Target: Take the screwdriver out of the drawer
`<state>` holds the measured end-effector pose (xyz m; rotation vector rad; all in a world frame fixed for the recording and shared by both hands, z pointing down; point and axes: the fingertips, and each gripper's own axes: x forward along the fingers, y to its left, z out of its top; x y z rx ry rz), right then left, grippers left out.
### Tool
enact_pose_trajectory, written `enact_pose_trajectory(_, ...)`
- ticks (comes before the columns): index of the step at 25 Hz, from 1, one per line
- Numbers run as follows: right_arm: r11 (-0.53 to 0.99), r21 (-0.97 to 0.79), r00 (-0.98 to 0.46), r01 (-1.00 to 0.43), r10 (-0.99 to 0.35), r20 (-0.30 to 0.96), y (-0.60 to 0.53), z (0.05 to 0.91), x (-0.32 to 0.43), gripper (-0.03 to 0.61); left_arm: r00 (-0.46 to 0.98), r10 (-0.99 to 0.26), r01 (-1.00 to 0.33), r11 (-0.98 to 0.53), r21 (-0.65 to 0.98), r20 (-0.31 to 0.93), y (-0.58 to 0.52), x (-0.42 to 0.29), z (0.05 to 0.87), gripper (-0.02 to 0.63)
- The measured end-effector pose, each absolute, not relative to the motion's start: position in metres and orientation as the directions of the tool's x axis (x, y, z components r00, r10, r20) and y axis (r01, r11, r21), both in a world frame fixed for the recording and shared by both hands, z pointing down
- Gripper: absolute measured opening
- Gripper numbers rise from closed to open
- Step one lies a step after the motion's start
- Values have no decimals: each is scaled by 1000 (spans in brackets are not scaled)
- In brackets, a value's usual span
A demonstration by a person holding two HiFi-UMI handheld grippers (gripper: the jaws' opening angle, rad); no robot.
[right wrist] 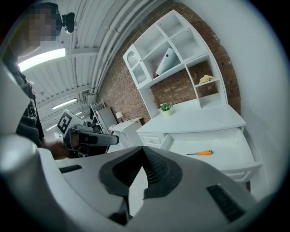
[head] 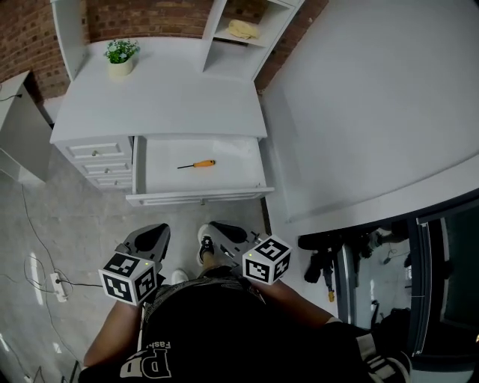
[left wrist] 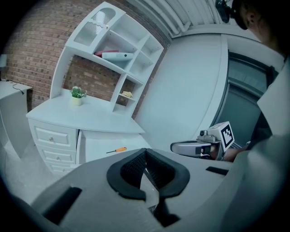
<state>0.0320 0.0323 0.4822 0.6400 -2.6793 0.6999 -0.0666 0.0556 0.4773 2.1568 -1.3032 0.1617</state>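
You are holding the left gripper [head: 153, 238] low in front of the white desk [head: 161, 101], its jaws meeting at the tips with nothing between them. Ahead, the orange-handled screwdriver [head: 197, 164] is lying flat inside the open drawer [head: 199, 197], well apart from both grippers. You are holding the right gripper [head: 218, 229] just beside the left, its jaws likewise pressed together and empty.

Potted plant [head: 120, 56] on white desk top [head: 172, 97]; yellow cloth [head: 243, 30] on shelf; brick wall [head: 142, 19] behind; power strip [head: 57, 286] on floor.
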Motion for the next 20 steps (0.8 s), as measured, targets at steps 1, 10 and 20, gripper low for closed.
enact_pose_trajectory(1, 785, -390, -861, -480, -337, 381, 27, 482, 29, 6, 503, -765, -841, -326, 432, 403, 52, -68, 478, 15)
enact_pose_trajectory(10, 786, -414, -874, -460, -319, 366, -37, 484, 31, 6, 482, -766, -854, -304, 422, 425, -5, -64, 476, 15)
enact_pose_trajectory(20, 782, -426, -877, -455, -313, 363, -123, 481, 43, 6, 475, -754, -863, -299, 408, 454, -83, -53, 474, 15)
